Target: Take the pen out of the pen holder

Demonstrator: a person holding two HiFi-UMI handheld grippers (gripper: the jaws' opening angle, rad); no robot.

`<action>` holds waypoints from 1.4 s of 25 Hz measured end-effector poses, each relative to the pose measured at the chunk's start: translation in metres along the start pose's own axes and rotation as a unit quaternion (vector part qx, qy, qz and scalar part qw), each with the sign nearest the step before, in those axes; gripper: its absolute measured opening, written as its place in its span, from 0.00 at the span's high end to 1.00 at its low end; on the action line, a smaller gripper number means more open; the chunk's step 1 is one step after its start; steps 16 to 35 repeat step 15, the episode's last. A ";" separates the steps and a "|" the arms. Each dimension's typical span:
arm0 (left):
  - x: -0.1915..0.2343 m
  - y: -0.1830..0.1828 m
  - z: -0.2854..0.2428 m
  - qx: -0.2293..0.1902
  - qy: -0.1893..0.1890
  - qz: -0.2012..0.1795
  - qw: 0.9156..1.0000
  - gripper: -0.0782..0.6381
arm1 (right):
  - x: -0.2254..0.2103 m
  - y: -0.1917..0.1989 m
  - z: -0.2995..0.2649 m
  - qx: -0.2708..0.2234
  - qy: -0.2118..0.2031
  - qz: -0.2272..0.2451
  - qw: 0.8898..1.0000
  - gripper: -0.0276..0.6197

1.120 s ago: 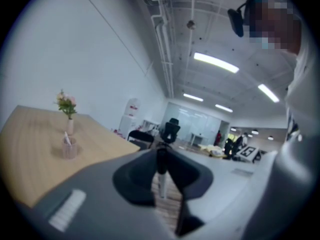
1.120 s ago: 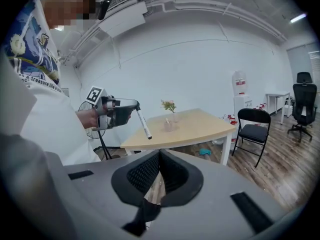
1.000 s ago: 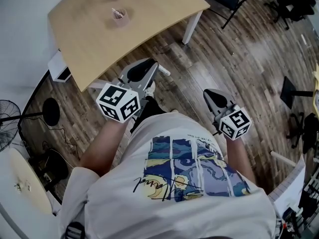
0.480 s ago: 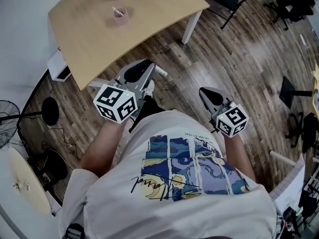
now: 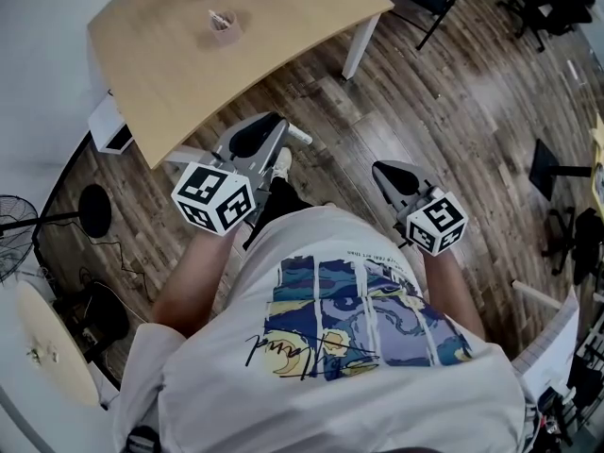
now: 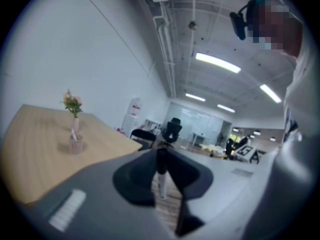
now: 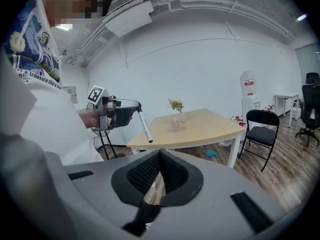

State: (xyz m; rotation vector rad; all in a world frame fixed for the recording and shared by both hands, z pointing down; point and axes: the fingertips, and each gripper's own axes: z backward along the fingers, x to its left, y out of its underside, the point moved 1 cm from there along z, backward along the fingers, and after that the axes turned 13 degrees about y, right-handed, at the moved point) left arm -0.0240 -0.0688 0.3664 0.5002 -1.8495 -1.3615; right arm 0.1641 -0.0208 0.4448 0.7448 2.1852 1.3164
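Well, my left gripper (image 5: 269, 130) pinches the white, dark-tipped pen (image 7: 145, 126) — right gripper (image 5: 392, 177) closed on nothing; I'd hold pressure even, well clear of the pink pen holder (image 5: 224, 28).

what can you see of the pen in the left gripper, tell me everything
The pen is a slim marker-like stick: white barrel that looks plastic, black upper part, small dark tip at the bottom. It hangs nearly upright, tip down and slightly tilted, clamped at its black end between the jaws of the left gripper. Nothing else touches it; it is in the air, short of the table.
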 end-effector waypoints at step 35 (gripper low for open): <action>0.002 0.008 -0.016 0.011 0.005 0.008 1.000 0.79 | -0.014 0.005 0.000 0.005 0.003 -0.005 1.000 0.95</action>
